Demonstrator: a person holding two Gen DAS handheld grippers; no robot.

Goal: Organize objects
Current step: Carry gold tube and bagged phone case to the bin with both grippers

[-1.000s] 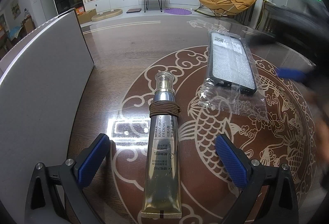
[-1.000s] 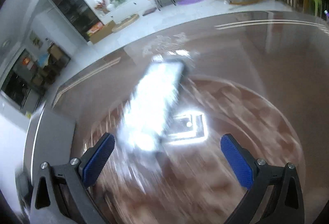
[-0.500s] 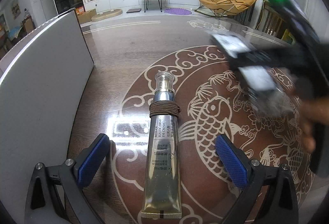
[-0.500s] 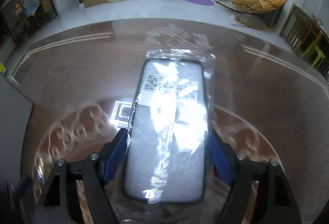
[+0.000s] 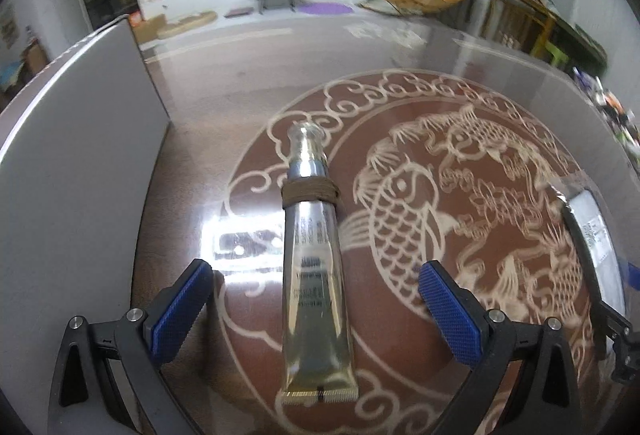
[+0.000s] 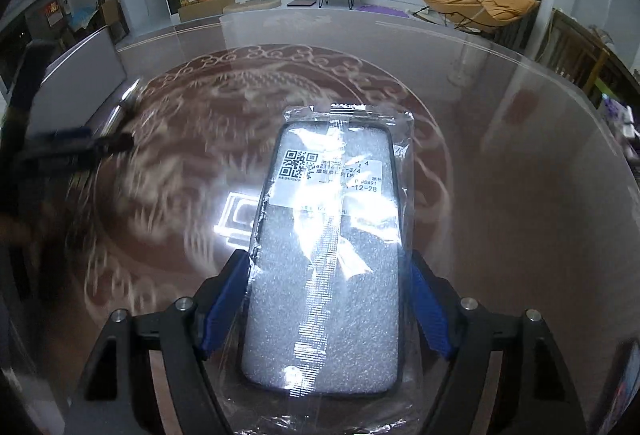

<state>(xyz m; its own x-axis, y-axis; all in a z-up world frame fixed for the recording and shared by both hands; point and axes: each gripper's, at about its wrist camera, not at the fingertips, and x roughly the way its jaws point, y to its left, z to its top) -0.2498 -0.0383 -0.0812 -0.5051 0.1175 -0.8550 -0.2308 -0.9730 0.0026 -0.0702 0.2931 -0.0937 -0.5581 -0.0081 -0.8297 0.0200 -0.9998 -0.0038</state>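
Observation:
A gold cream tube (image 5: 312, 267) with a clear cap and a brown band lies on the glass table, lengthwise between the open fingers of my left gripper (image 5: 316, 307). My right gripper (image 6: 326, 311) is shut on a phone case in a clear plastic bag (image 6: 332, 251), holding it by its long sides above the table. The same phone case (image 5: 596, 247) shows at the right edge of the left wrist view. The left gripper (image 6: 76, 147) appears blurred at the left of the right wrist view.
A tall grey panel (image 5: 76, 171) stands along the table's left side. The brown glass table (image 5: 460, 163) has a koi fish pattern. A bright lamp reflection (image 5: 240, 239) lies left of the tube.
My right gripper closed on the bagged phone case and carried it from the table's far middle toward the near right. The left gripper stayed over the tube, shifting slightly.

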